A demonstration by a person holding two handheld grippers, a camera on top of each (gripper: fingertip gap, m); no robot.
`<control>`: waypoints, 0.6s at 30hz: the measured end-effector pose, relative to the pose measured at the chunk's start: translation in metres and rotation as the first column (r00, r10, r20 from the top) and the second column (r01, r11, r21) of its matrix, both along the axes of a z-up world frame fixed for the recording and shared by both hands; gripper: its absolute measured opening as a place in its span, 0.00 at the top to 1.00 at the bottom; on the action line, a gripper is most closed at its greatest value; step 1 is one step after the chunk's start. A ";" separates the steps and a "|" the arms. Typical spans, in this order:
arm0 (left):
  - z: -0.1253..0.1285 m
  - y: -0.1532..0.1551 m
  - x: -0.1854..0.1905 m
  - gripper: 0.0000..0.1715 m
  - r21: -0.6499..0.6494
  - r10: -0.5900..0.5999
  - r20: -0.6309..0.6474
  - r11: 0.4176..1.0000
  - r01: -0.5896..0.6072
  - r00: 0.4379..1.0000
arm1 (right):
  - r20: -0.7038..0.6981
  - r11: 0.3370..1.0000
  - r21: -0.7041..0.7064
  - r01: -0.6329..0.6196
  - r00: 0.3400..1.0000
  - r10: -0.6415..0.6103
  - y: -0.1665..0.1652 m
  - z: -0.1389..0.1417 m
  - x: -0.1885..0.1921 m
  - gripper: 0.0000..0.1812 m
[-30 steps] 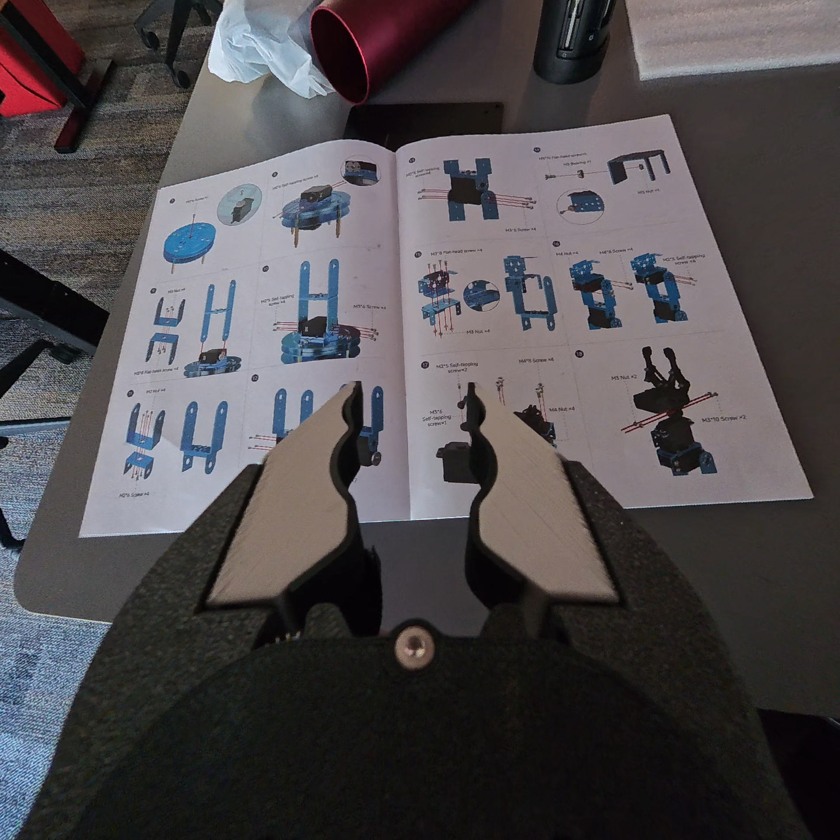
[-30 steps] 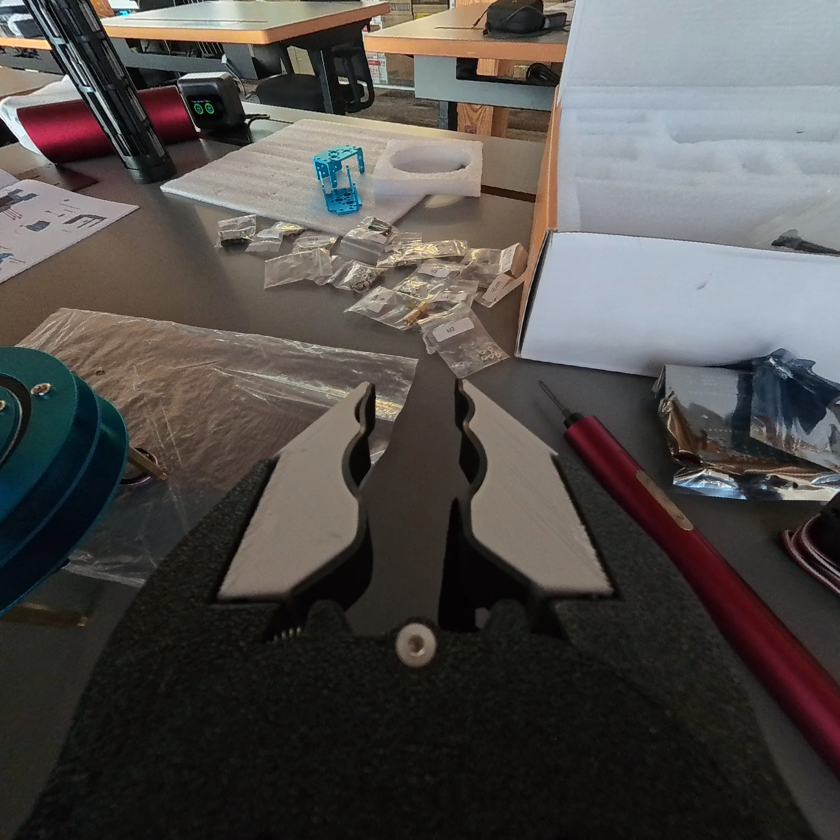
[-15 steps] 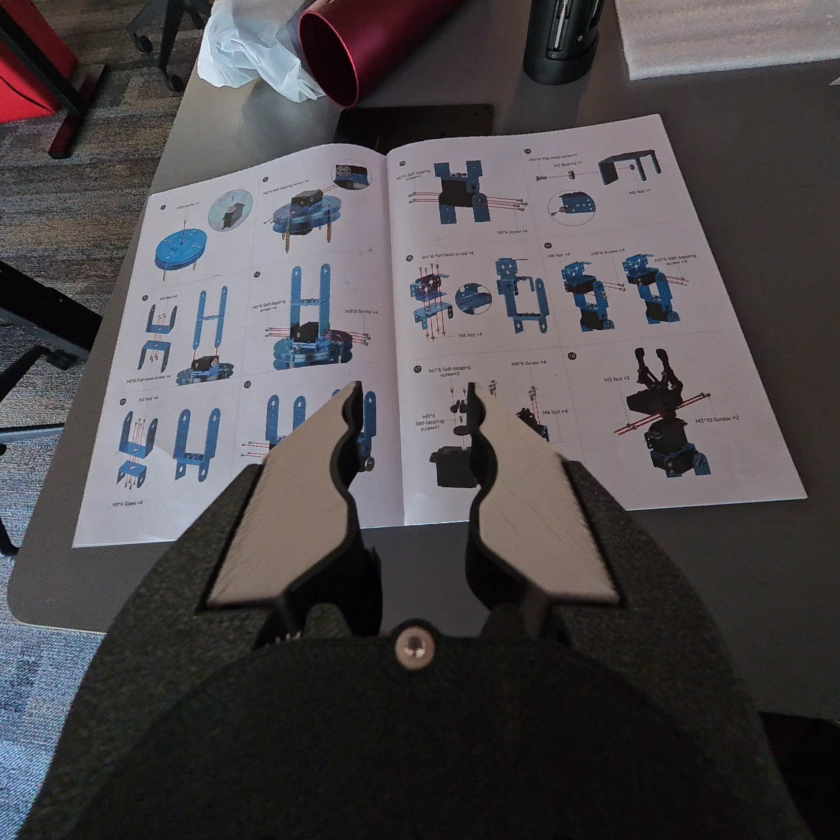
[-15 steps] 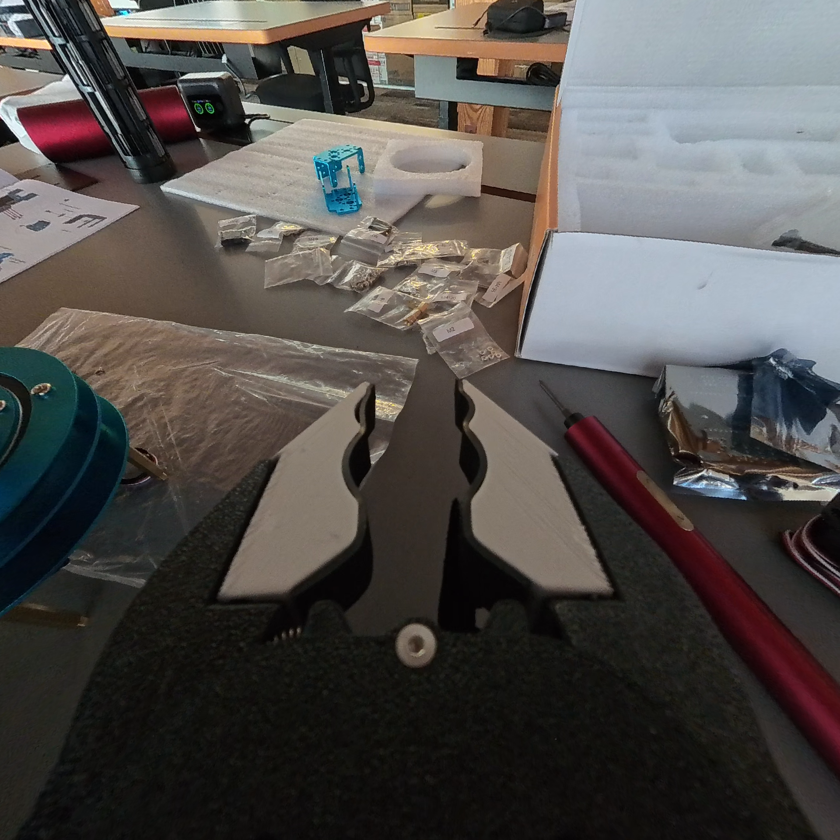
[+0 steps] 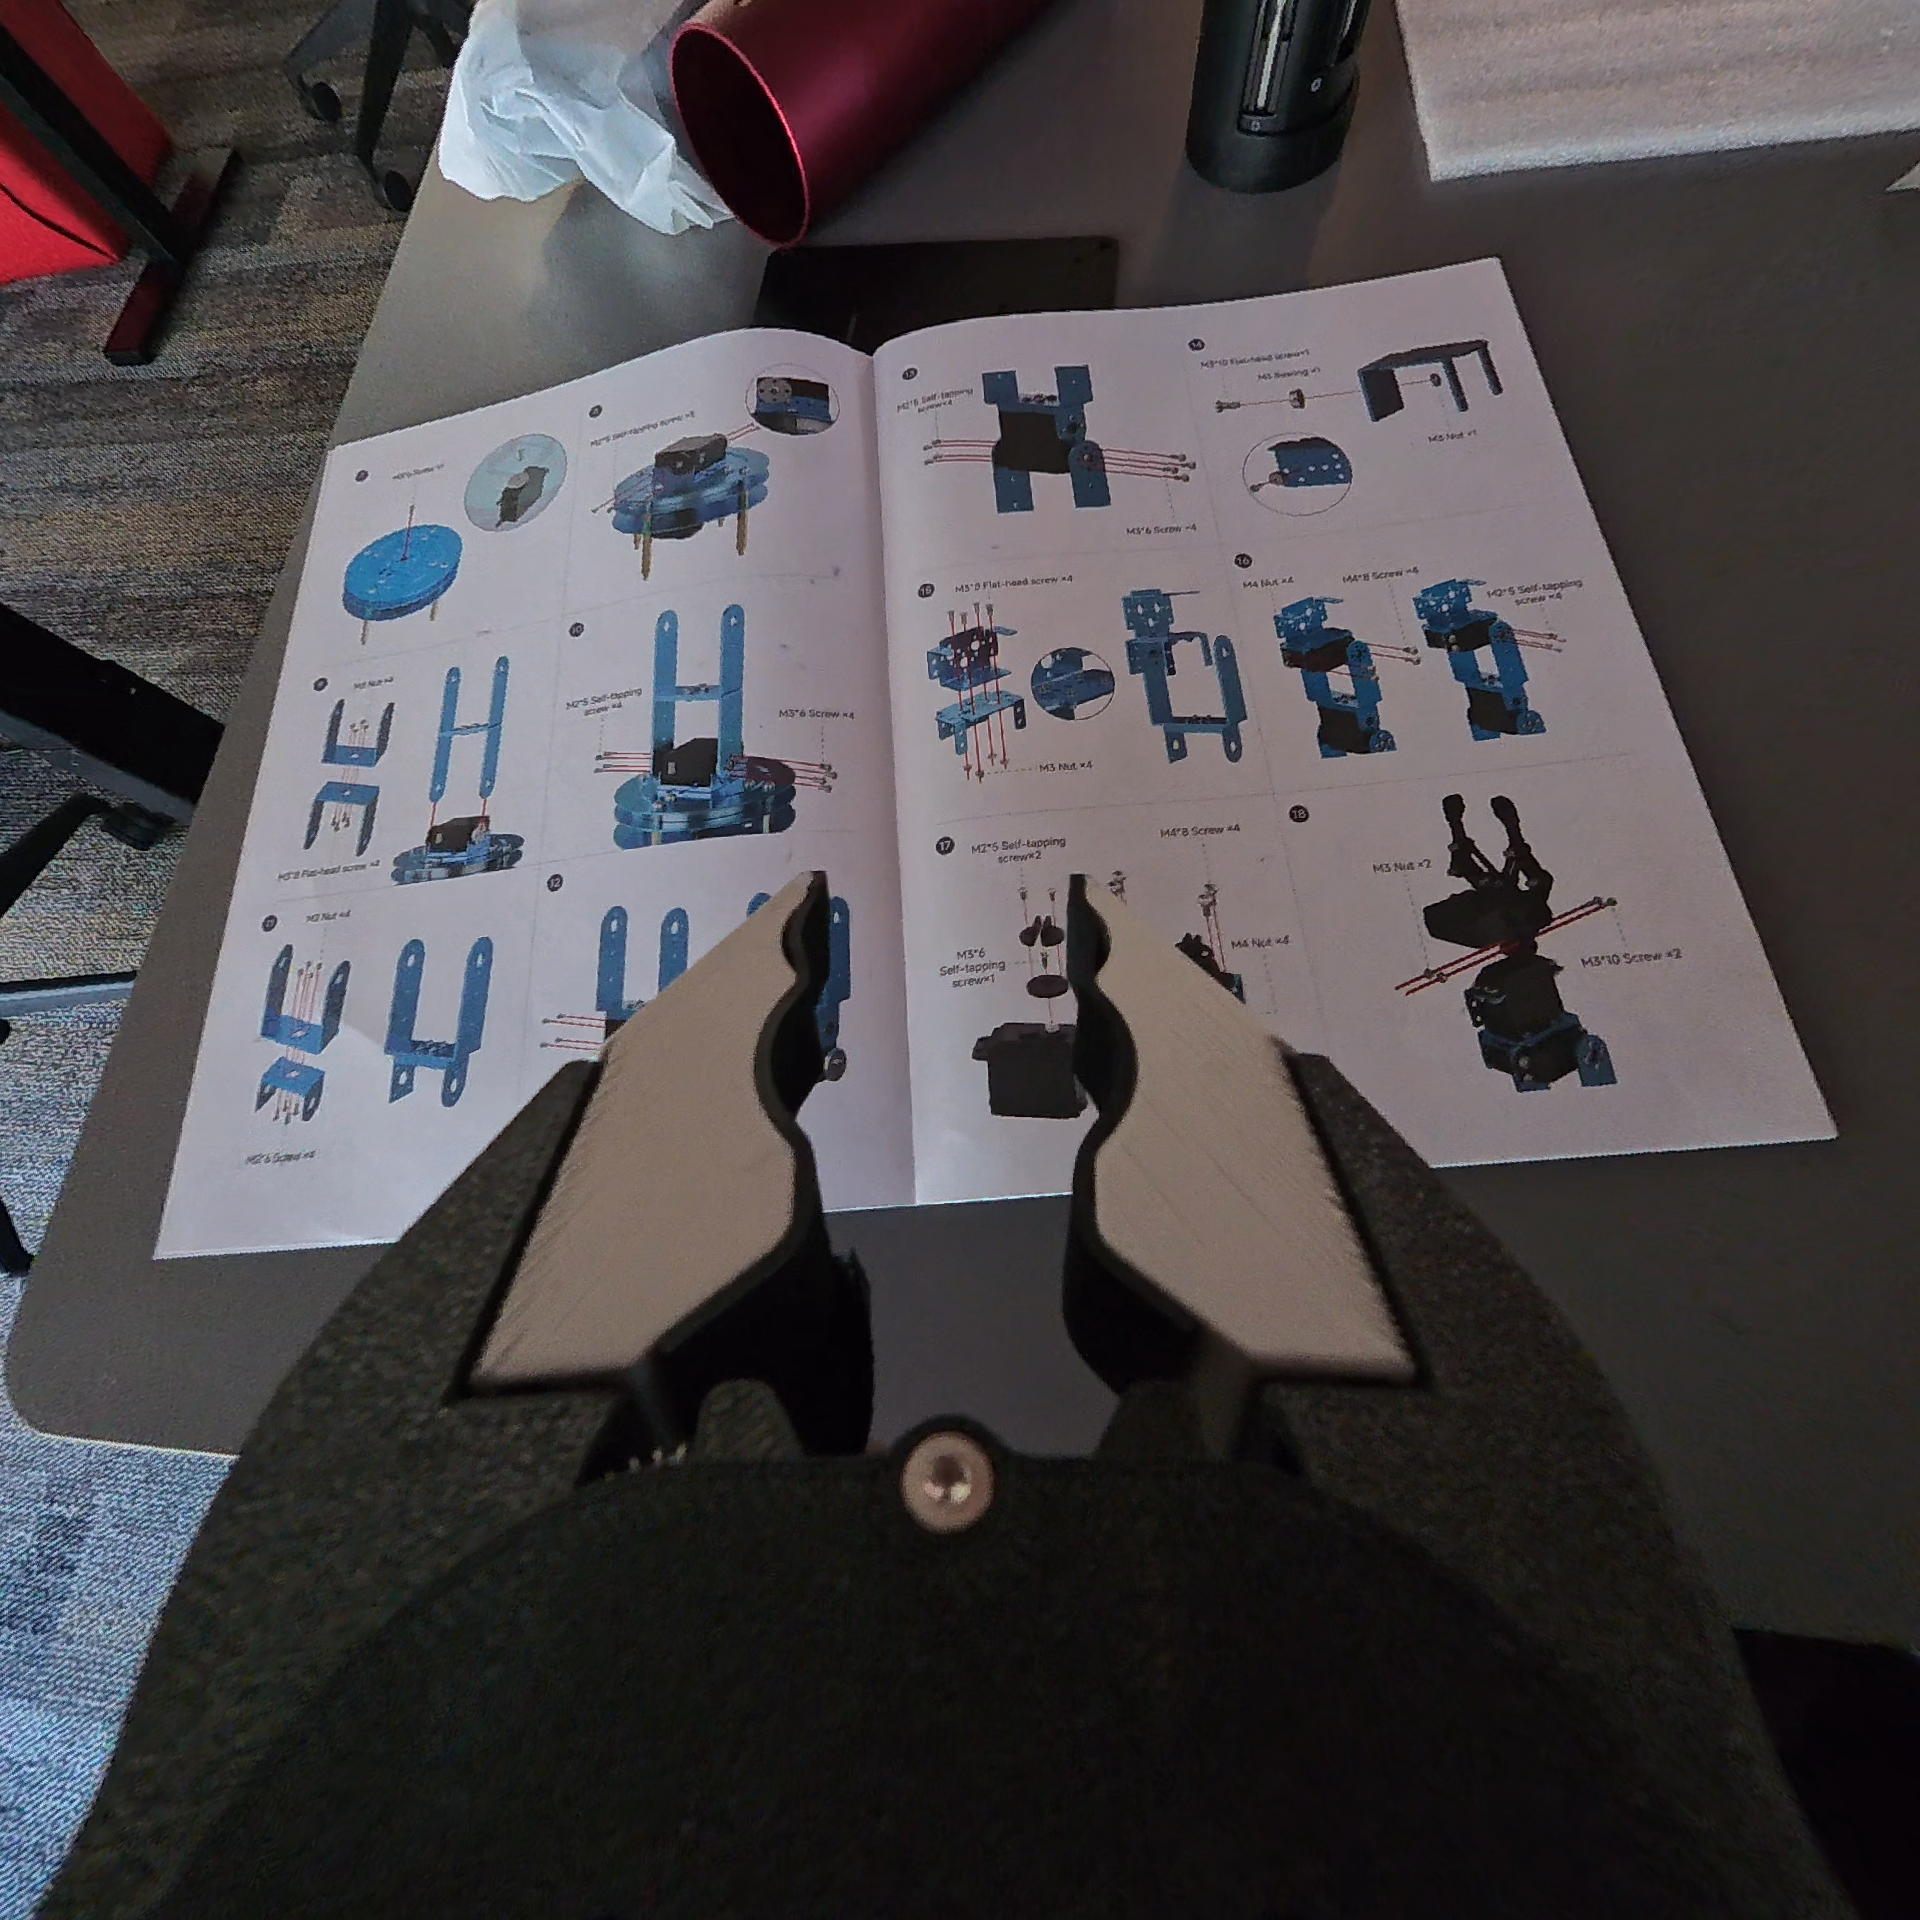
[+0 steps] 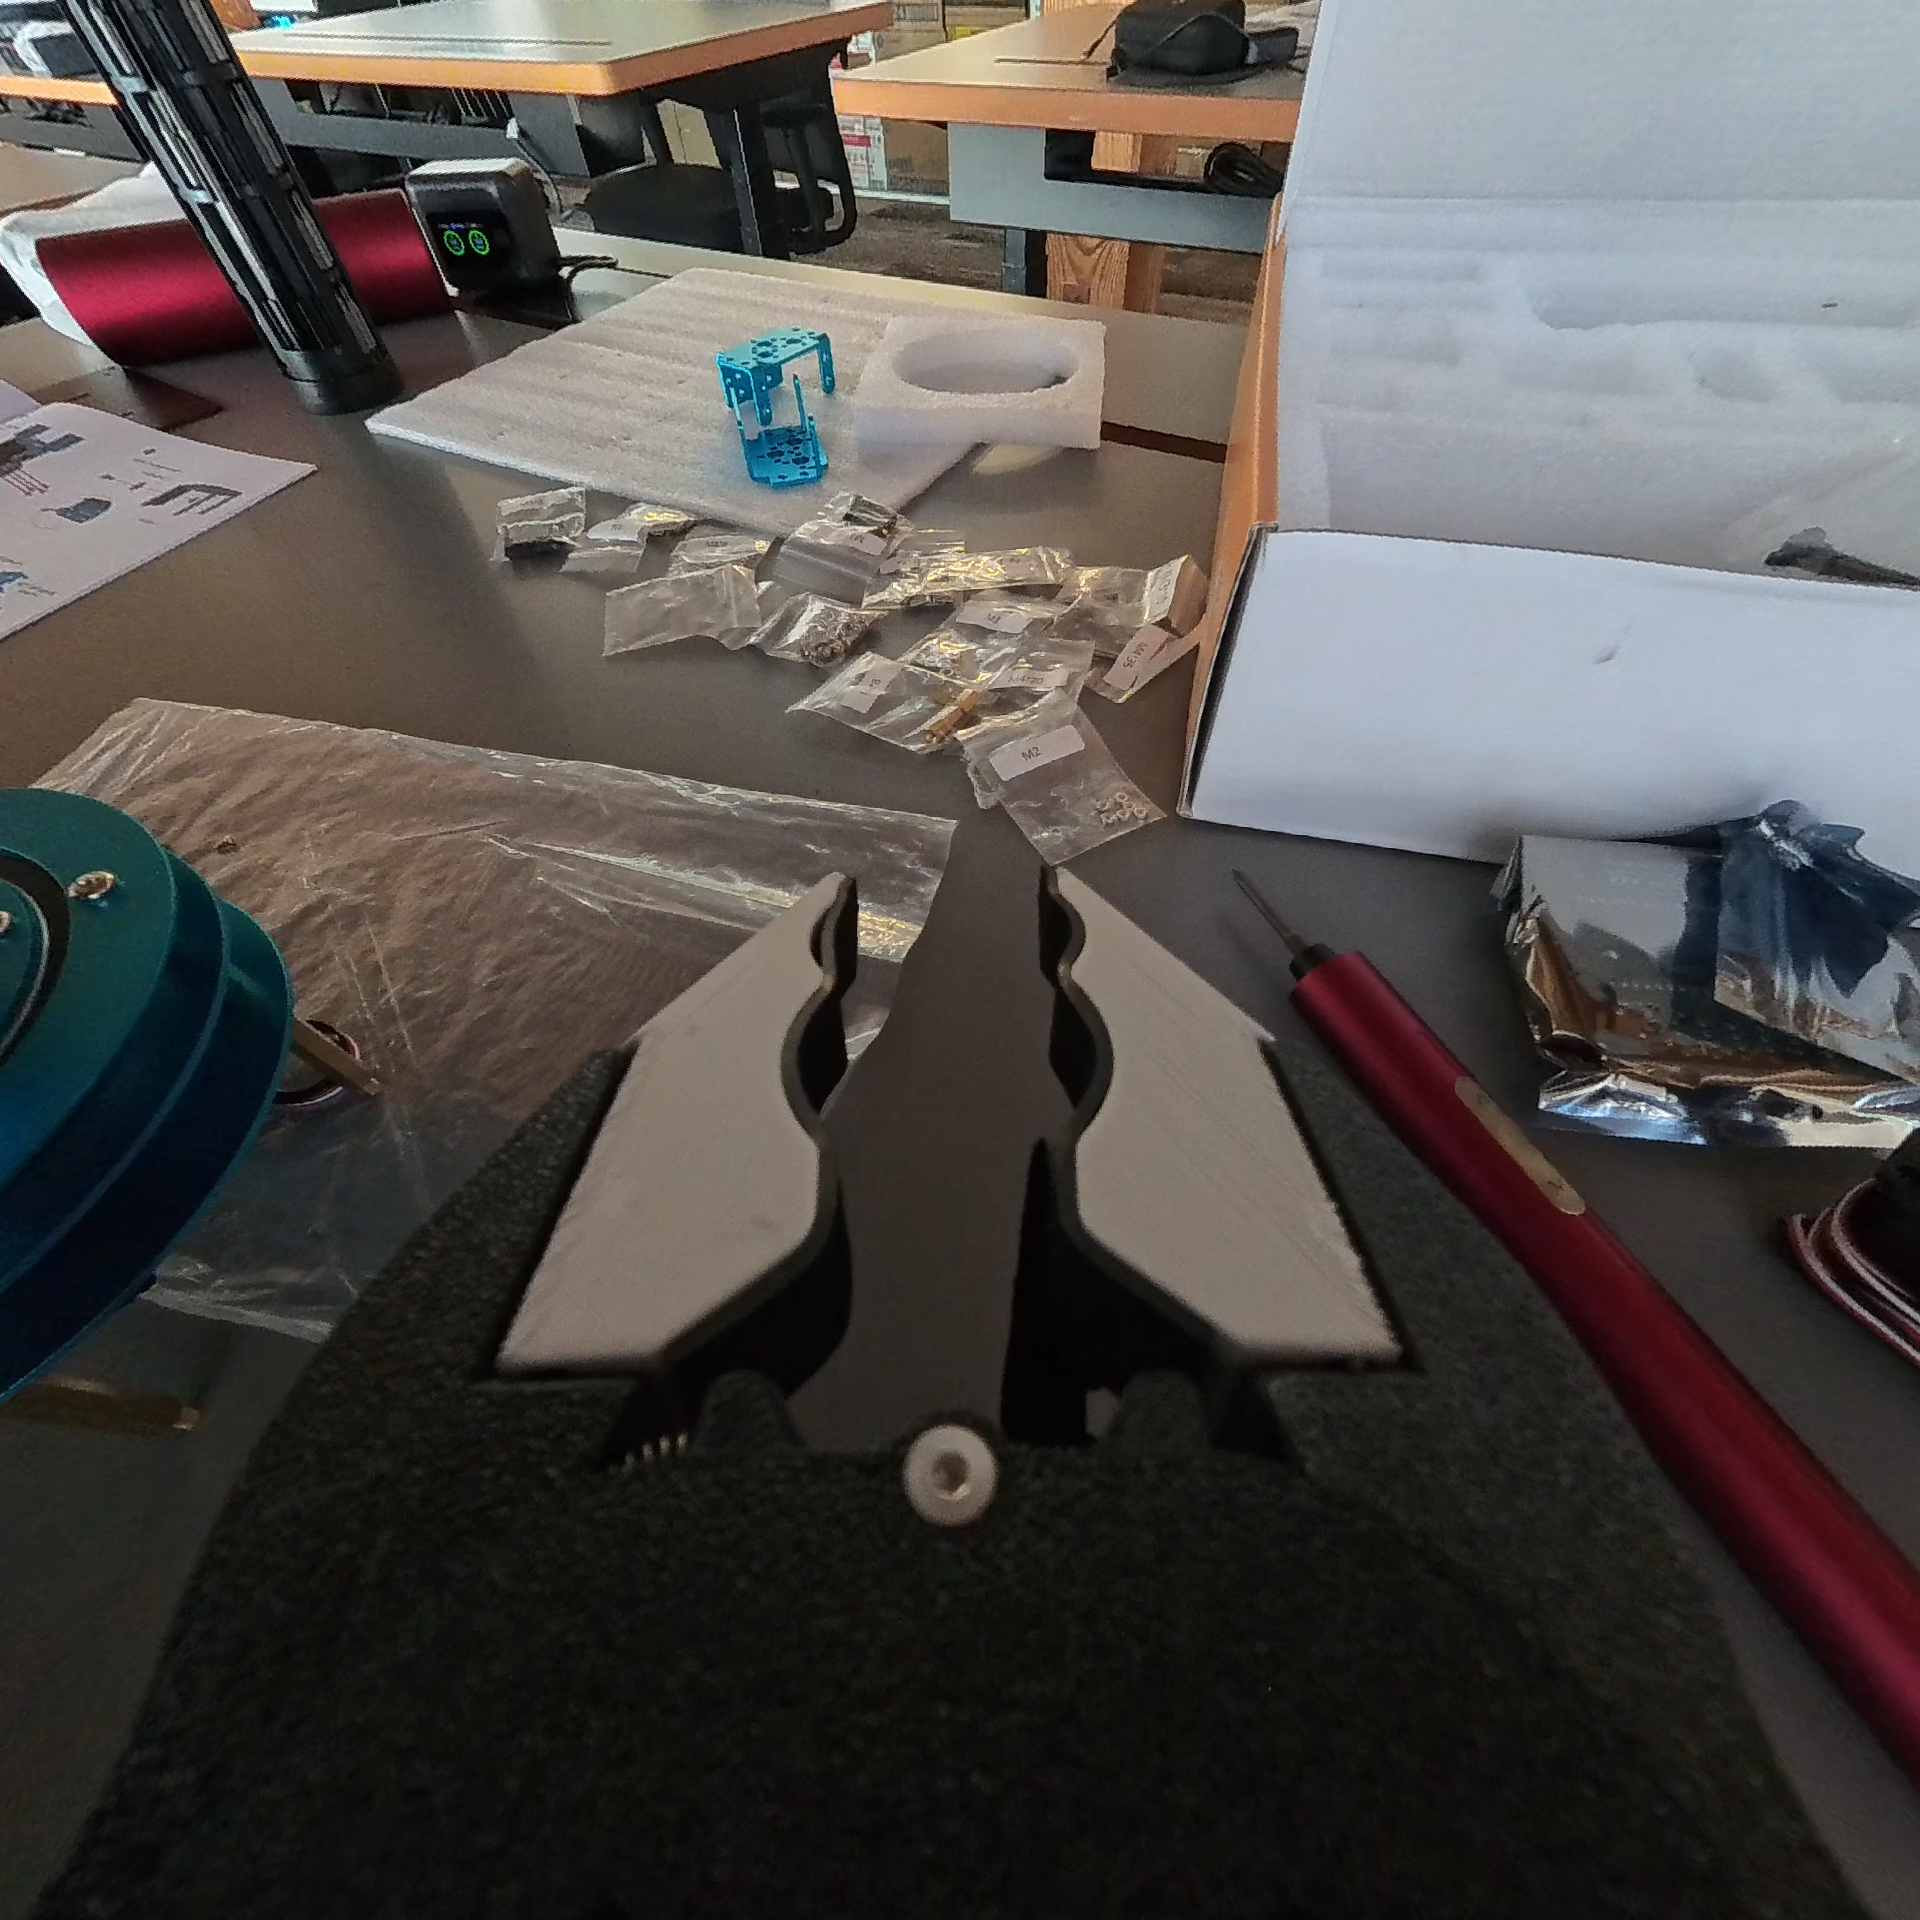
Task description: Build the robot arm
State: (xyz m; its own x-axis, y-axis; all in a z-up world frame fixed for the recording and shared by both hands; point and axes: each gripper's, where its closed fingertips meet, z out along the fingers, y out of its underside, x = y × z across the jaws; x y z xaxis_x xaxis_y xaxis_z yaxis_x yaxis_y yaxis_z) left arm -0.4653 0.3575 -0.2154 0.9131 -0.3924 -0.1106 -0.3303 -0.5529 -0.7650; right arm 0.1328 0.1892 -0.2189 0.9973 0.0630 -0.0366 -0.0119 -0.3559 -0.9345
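Observation:
My left gripper [image 5: 945, 883] is open and empty, held above the near edge of an open instruction booklet [image 5: 894, 665] with blue assembly drawings, lying flat on the grey table [image 5: 1662, 1351]. My right gripper [image 6: 948, 883] is open and empty, low over the table. A clear plastic sheet [image 6: 468, 862] lies just ahead to its left. A red screwdriver [image 6: 1621, 1247] lies close on its right. A teal round base assembly [image 6: 114, 1081] stands at its left. Several small bags of screws [image 6: 914, 634] lie ahead, with a blue metal bracket [image 6: 774, 416] on a white foam sheet [image 6: 644, 416] beyond.
An open white box [image 6: 1558, 686] with foam lining stands at the right, silver foil bags [image 6: 1714, 987] in front of it. A red tube [image 5: 831, 114], crumpled white plastic [image 5: 561, 114], a black plate [image 5: 935, 281] and a black cylinder [image 5: 1278, 94] lie beyond the booklet. The table edge [image 5: 125, 1423] is at the left. My hands' fingertips stand some 60 centimeters from each other.
The left gripper has shifted slightly over the booklet, so the pages sit a little differently in view. The right gripper and its surroundings have not moved.

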 end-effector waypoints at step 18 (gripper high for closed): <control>0.033 -0.078 0.036 0.74 0.095 -0.073 0.055 0.993 0.068 0.996 | 0.045 0.999 0.002 -0.041 0.998 0.041 -0.007 0.000 -0.015 0.82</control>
State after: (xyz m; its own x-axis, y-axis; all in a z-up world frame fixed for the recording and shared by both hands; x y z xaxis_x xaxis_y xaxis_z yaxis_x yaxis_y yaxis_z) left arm -0.4296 0.2797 -0.1827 0.8894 -0.4466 -0.0974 -0.3195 -0.4551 -0.8312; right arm 0.1176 0.1822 -0.2187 0.9946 0.1039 0.0083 0.0446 -0.3522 -0.9349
